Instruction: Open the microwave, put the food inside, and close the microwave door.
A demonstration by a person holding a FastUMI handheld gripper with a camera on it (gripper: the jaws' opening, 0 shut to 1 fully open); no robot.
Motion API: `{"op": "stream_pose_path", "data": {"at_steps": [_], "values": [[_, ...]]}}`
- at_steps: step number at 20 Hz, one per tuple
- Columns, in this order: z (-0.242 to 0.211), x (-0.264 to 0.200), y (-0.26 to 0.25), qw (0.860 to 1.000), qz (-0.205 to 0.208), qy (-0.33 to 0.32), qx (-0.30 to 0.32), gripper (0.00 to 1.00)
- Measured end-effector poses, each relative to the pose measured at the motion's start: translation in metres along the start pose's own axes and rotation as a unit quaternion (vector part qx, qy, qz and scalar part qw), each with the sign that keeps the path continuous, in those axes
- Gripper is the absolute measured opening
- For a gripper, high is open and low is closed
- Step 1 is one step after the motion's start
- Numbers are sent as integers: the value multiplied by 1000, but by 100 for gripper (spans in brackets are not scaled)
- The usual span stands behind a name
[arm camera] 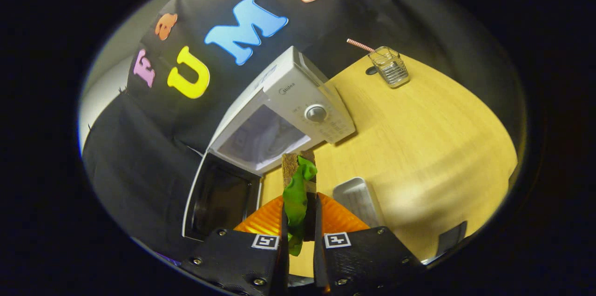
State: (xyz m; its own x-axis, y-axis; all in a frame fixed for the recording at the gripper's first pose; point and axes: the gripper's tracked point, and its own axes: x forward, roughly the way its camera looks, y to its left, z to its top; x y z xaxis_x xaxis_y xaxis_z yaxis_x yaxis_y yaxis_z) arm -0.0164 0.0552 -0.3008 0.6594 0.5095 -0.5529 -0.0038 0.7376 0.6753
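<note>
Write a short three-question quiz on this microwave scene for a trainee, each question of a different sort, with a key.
1. True or false: the microwave door is shut.
2. What is clamped between the gripper fingers?
A. a spoon
B. a sandwich with a green leaf hanging out
C. a glass
3. Fill in: beyond the microwave, at the far end of the wooden table, stands a glass with a ______ in it.

Key:
1. False. The door hangs open and the white inside shows.
2. B. Both fingers press on it, above an orange plate; a white tray lies beside the plate.
3. Straw.
</note>
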Motion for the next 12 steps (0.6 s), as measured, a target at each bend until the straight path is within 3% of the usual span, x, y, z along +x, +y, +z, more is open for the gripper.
{"op": "stream_pose_path", "data": {"at_steps": [6, 12], "values": [[-3, 71, 42, 989, 60, -34, 128, 21], [14, 144, 68, 970, 71, -81, 218, 21]]}}
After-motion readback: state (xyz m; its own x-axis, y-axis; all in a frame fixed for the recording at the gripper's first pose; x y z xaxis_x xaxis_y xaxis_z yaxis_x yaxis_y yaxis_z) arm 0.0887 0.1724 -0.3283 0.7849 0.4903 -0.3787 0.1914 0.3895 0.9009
